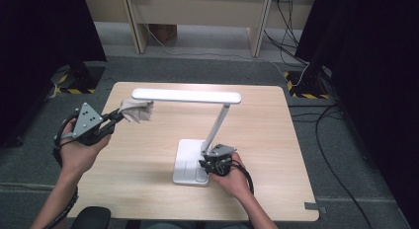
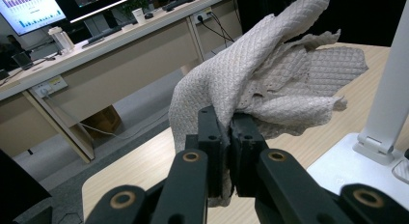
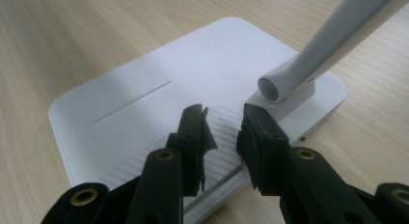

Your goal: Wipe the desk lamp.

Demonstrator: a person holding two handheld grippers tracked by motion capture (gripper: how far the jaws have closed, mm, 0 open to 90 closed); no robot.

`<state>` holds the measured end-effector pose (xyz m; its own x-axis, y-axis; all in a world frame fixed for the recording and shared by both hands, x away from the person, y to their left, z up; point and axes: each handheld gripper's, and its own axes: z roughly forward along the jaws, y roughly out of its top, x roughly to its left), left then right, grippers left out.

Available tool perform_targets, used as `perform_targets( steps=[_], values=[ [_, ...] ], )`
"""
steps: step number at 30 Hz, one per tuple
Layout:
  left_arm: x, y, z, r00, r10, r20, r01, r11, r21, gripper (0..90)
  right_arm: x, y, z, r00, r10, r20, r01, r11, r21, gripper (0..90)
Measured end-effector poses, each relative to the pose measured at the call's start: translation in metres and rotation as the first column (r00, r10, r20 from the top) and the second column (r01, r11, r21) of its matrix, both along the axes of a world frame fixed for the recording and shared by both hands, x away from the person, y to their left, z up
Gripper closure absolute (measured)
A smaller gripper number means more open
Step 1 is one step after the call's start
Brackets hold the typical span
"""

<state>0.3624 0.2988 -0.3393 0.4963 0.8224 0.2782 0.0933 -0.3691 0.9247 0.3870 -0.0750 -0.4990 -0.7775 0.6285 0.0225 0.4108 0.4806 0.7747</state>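
We hold the left gripper point(image 1: 114, 119) out over the left side of the table point(image 1: 148, 155), its jaws pinched together on a crumpled white cloth point(image 1: 137, 111). In the left gripper view the cloth point(image 2: 270, 84) bunches up from between the two black jaws, quilted in small diamonds, and fans out past them to the right, with a short tail hanging below the jaws. In the high view the cloth sits just under the left end of the lamp head point(image 1: 187, 95), very near it; we cannot tell if the two touch.

Our right gripper point(image 1: 210, 162) rests low at the near right part of the lamp base point(image 1: 187, 165), beside the foot of the lamp arm point(image 1: 216, 126). Its jaws stand a little apart with nothing clamped between them. In the right gripper view the gripper point(image 3: 224, 125) points down at the flat white base point(image 3: 144, 93); the jaw tips hover over a ribbed strip point(image 3: 222, 159) on the near part of the base, and the hinge point(image 3: 277, 89) of the lamp arm lies just right of and beyond the right-hand jaw.

The lamp stands at the middle of the table, base near us, arm leaning up and away to the right, its long flat head reaching left across the far half of the table. Beyond the table lies grey carpet point(image 1: 197, 66), with a desk point(image 1: 197, 12) at the far wall
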Motion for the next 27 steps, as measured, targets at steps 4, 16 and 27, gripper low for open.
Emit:
perform_targets(
  steps=[4, 16, 27],
  values=[
    [0.000, 0.001, 0.001, 1.0000, 0.002, -0.002, -0.002, 1.0000, 0.009, 84.7, 0.001, -0.001, -0.003, 0.9998, -0.015, 0.010, 0.015, 1.000, 0.020, 72.3],
    [0.001, 0.005, 0.009, 0.9997, 0.018, 0.014, -0.018, 0.9998, 0.008, 84.7, 0.000, 0.000, -0.003, 0.9998, -0.018, 0.013, 0.018, 1.000, 0.024, 72.4],
    [0.003, 0.008, 0.021, 0.9984, 0.037, 0.043, -0.037, 0.9993, -0.002, 84.7, 0.000, -0.001, -0.003, 0.9998, -0.015, 0.015, 0.014, 1.000, 0.024, 72.5]
  ],
)
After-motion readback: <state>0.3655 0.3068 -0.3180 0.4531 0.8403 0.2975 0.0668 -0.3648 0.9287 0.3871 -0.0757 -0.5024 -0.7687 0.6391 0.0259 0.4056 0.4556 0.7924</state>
